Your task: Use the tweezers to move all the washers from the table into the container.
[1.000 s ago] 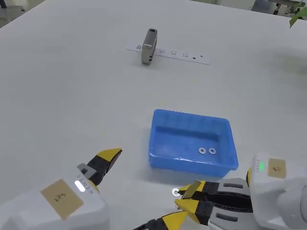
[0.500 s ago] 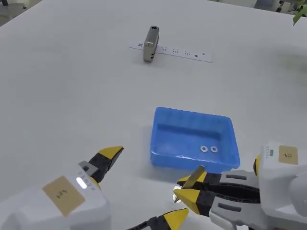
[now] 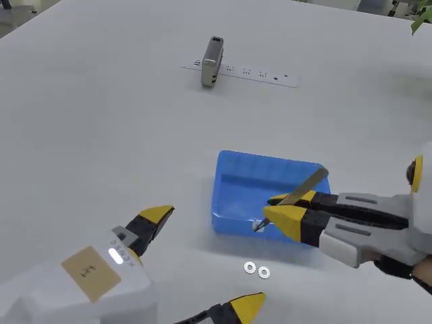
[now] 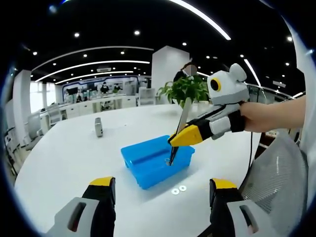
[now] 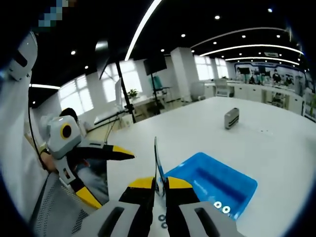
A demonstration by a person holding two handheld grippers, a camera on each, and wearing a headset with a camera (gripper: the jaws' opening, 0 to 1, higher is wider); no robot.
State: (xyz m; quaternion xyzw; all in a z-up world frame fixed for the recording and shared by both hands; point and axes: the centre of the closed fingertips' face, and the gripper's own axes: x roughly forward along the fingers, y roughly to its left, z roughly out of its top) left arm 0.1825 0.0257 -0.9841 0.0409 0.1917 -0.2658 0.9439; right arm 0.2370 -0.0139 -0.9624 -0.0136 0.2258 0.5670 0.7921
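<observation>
The white table (image 3: 101, 135) carries the blue container (image 3: 243, 185), an open shallow tray. The left gripper (image 3: 200, 262) hovers low over the table beside the container's near left corner, jaws spread wide and holding nothing. The right gripper (image 3: 287, 210) has its jaws pressed together on the tweezers (image 3: 305, 187), whose tip points down over the container's near rim. A small grey ring at that tip appears to be a held washer (image 3: 258, 227). Two loose washers (image 3: 256, 270) lie side by side on the table just in front of the container. Two stored washers (image 5: 221, 207) rest inside it.

Handling: the washers are judged thin, rigid, light and smooth. They lie flat and are liable to slip or flick away under excess pinch. Grip one at a time across the ring, one tine through the hole.
</observation>
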